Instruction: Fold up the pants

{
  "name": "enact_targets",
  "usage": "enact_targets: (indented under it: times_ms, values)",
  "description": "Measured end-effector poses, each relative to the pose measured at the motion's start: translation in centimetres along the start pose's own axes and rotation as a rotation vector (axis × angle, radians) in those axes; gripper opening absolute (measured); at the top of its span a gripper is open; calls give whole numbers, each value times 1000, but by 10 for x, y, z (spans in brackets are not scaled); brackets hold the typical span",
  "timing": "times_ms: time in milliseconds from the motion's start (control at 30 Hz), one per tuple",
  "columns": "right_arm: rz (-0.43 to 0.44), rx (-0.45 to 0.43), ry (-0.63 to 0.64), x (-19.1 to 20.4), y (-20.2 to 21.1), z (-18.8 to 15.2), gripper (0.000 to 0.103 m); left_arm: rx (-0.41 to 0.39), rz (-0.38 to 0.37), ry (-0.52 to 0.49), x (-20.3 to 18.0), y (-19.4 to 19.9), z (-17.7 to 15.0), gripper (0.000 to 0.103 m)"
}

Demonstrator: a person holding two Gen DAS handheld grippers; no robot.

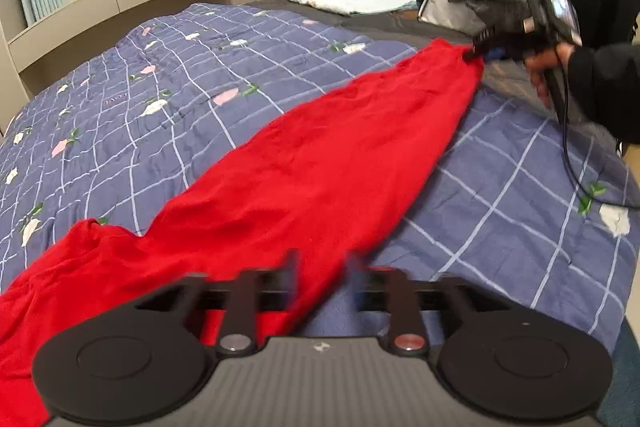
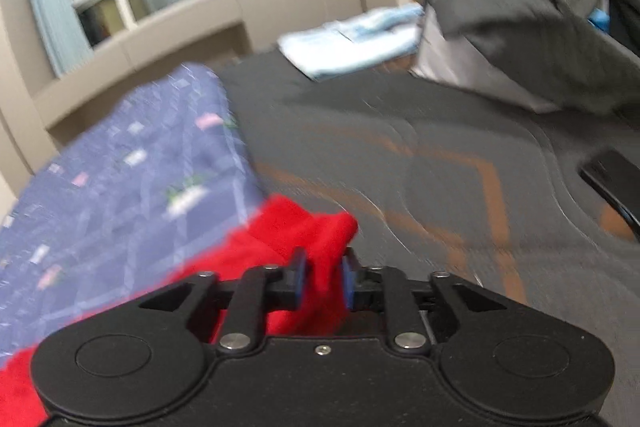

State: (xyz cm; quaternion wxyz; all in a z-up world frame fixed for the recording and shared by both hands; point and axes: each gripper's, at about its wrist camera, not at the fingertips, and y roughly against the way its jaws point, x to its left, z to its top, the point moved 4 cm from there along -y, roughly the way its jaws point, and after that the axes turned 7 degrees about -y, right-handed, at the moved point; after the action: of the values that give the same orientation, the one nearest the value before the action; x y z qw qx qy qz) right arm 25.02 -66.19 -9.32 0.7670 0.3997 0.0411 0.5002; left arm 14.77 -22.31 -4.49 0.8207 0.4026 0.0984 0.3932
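red pants (image 1: 320, 155) lay stretched toward one o'clock for folding; left gripper (image 1: 322, 269) stood spread, right gripper (image 2: 323, 277) parted loosely around the hem.

Even indoor light, fisheye edges, motion blur

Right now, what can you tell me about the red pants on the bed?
The pants are bright red, soft cloth that looks like a knit, a bit wrinkled. They lie stretched out long and flat across the blue checked quilt, folded narrow. One end bunches between the right tongs, whose pads stand beside it with gaps, near the dark sheet. The other end spreads wide under the left tongs, which are open over its edge.
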Motion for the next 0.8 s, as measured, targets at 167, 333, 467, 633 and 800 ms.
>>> enact_targets:
  times_ms: [167,333,467,633,800]
  values:
    - [-75,-25,92,15,11,-12,82,-43,55,72,16,14,4,80]
    - [47,-44,217,79,35,-28,101,-18,163,189,55,31,-6,90]
    - [268,23,329,158,49,-61,102,20,280,302,103,56,-33,92]
    - [591,211,416,261,59,-118,102,42,426,408,158,100,-78,99]
    - [842,445,429,350,65,-178,100,51,520,530,203,137,-135,101]
